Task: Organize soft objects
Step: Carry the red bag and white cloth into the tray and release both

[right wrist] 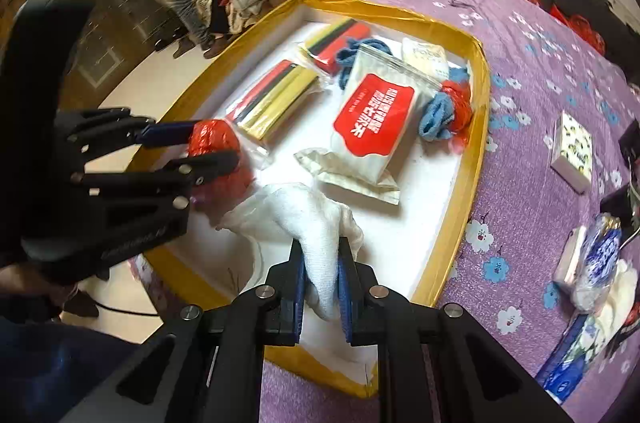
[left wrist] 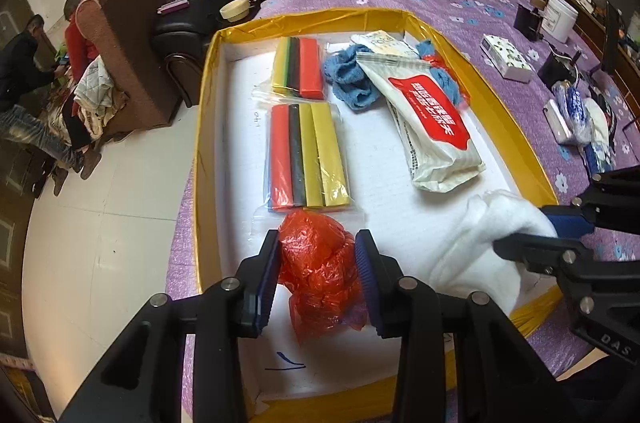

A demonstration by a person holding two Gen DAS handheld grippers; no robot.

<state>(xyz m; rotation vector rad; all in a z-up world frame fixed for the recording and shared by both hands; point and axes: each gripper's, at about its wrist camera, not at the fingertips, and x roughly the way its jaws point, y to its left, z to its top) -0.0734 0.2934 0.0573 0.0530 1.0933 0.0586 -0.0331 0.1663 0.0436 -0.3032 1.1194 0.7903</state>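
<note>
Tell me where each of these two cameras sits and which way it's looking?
Left wrist: on the left gripper, looking down along its jaws, shut on a red plastic bag over the yellow-rimmed tray.
Right wrist: on the right gripper, looking down at its white towel.
Shared: tray, tissue pack, each other's gripper.

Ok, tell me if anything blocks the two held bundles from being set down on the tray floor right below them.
Nothing visible does. The left gripper holds the red plastic bag and the right gripper holds the white cloth, both over bare white tray floor. The colored strip packs and the tissue pack lie farther in.
</note>
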